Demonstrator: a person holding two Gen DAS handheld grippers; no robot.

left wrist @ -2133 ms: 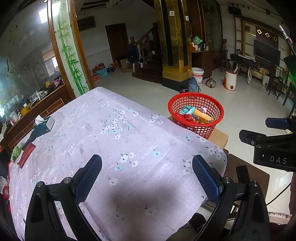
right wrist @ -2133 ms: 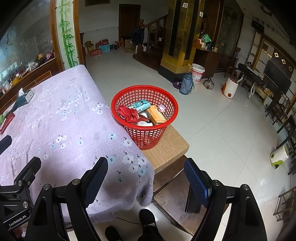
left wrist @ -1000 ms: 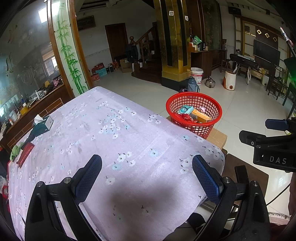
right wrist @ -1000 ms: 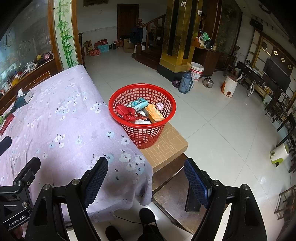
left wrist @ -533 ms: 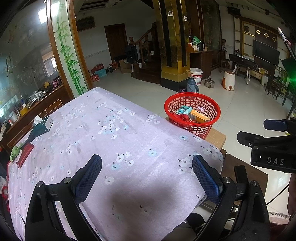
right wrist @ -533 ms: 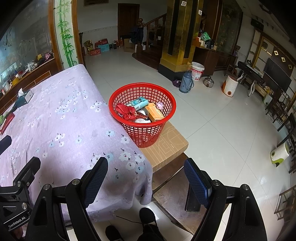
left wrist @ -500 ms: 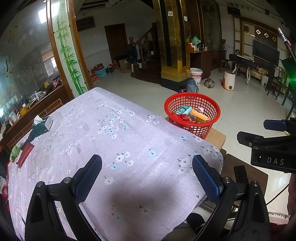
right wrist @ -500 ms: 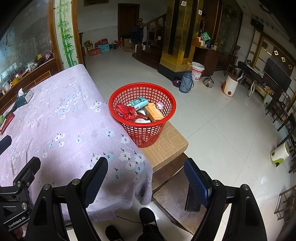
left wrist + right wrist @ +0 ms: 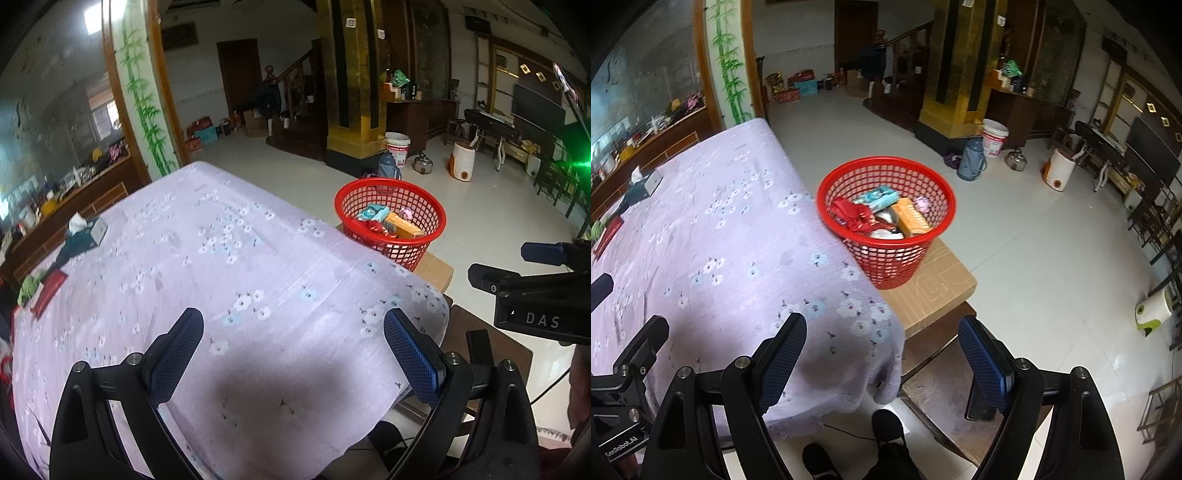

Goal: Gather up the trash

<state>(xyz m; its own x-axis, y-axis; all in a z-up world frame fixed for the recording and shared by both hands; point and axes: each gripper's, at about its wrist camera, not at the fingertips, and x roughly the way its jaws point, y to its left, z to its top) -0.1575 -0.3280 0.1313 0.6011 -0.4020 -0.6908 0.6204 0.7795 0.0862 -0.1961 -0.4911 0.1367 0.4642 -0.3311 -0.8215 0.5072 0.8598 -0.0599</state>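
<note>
Left wrist view: table under lilac floral cloth (image 9: 229, 258); tissue box (image 9: 86, 234) far left; red basket (image 9: 389, 221) of trash beyond the far corner, on a cardboard box (image 9: 434, 269). Left gripper (image 9: 293, 341) spread wide, empty, above cloth. Right wrist view: basket (image 9: 886, 221) holds wrappers, partly overlapping; right gripper (image 9: 882, 350) wide apart, empty; 2 shoes (image 9: 886, 428) below, cut off.

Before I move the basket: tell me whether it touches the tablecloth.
Cannot tell. In the right wrist view the cloth edge overlaps the basket wall, hiding any gap; the left wrist view shows the same overlap. The basket stands on a cardboard box.
</note>
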